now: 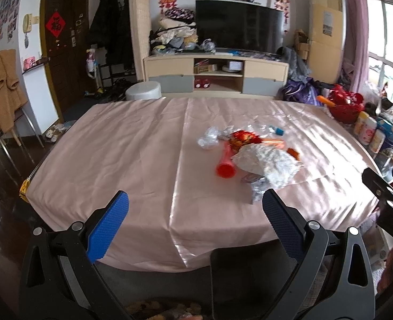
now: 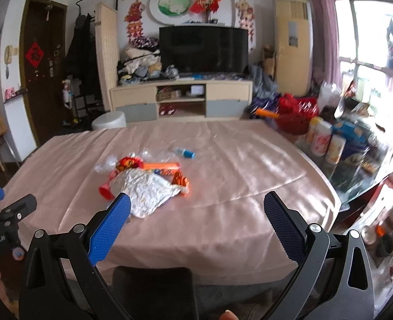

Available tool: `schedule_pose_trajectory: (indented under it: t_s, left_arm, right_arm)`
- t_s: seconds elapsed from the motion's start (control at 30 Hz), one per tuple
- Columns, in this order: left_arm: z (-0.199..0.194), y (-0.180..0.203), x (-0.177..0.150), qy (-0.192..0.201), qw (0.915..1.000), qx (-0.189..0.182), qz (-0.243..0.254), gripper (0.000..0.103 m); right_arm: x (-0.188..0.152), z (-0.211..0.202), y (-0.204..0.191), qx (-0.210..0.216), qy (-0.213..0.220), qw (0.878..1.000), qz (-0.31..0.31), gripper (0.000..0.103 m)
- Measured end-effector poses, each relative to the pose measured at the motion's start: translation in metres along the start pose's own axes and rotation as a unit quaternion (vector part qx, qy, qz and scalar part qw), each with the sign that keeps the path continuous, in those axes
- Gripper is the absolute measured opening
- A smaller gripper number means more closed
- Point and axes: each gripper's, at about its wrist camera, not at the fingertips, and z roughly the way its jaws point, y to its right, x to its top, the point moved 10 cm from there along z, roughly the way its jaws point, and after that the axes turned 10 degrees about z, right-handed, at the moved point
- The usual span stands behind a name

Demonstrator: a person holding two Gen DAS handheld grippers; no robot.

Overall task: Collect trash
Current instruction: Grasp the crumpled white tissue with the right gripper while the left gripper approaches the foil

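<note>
A pile of trash lies on the pink tablecloth [image 1: 132, 144]: a crumpled white paper [image 1: 268, 164] [image 2: 145, 190], a red cup on its side [image 1: 225, 169] [image 2: 105, 190], a red and gold wrapper [image 1: 243, 137] [image 2: 128, 162], clear plastic wrap [image 1: 208, 138], an orange tube [image 2: 162, 166] and a small blue-capped bottle [image 2: 185, 152]. My left gripper [image 1: 195, 202] is open and empty, hovering near the front edge, left of the pile. My right gripper [image 2: 196, 205] is open and empty, to the right of the pile.
A dark chair back [image 2: 153, 290] stands at the table's front edge. Bottles and cans [image 2: 327, 144] and a red basket [image 1: 343, 109] crowd the right end. A TV stand [image 1: 215, 72] and a white stool [image 1: 143, 92] sit beyond the far edge.
</note>
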Motion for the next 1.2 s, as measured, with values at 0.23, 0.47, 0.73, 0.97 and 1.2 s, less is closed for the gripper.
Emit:
schedule_pose_trajectory:
  t_s: [0.23, 0.47, 0.73, 0.97, 1.2]
  left_arm:
    - [0.039, 0.006, -0.015, -0.04, 0.999, -0.019, 0.008, 0.095]
    - [0.066, 0.022, -0.033, -0.077, 0.9958, -0.043, 0.026, 0.095]
    - [0.085, 0.024, -0.042, -0.095, 0.9924, -0.078, 0.01, 0.095]
    - [0.1, 0.048, -0.039, -0.102, 0.9887, -0.103, 0.037, 0.095]
    - [0.122, 0.067, -0.034, -0.109, 0.9852, -0.126, 0.039, 0.094]
  right_arm:
    - [-0.016, 0.04, -0.001, 0.021, -0.047, 0.999, 0.01, 0.1]
    - [-0.028, 0.089, -0.026, 0.056, -0.104, 0.993, 0.006, 0.1]
    - [-0.044, 0.136, -0.066, 0.116, -0.174, 0.978, 0.001, 0.064]
    - [-0.048, 0.15, -0.066, 0.114, -0.188, 0.976, 0.004, 0.026]
    - [-0.034, 0.151, -0.056, 0.114, -0.174, 0.978, -0.003, 0.008]
